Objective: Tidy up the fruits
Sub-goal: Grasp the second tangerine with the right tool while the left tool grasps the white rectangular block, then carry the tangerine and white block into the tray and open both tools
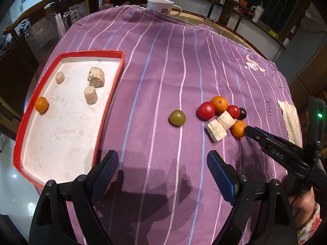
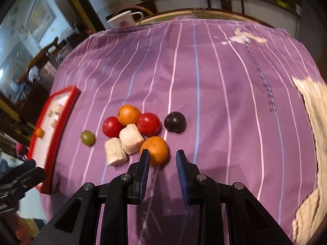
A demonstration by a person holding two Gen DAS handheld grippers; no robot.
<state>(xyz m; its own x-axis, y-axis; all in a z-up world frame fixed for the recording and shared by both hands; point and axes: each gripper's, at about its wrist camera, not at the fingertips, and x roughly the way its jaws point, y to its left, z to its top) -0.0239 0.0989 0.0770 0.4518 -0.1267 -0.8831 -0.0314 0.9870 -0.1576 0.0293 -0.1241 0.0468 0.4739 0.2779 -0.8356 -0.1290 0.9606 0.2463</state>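
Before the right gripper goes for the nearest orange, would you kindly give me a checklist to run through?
1. Right gripper at the near orange: ok, tips right beside it.
2. Jaws wide enough to take it: not ok, nearly shut, the orange not between the pads.
3. Orange free of neighbours: not ok, a white chunk lies against it.
4. Red tray has room: ok.
5. Left gripper free: ok, open and empty.
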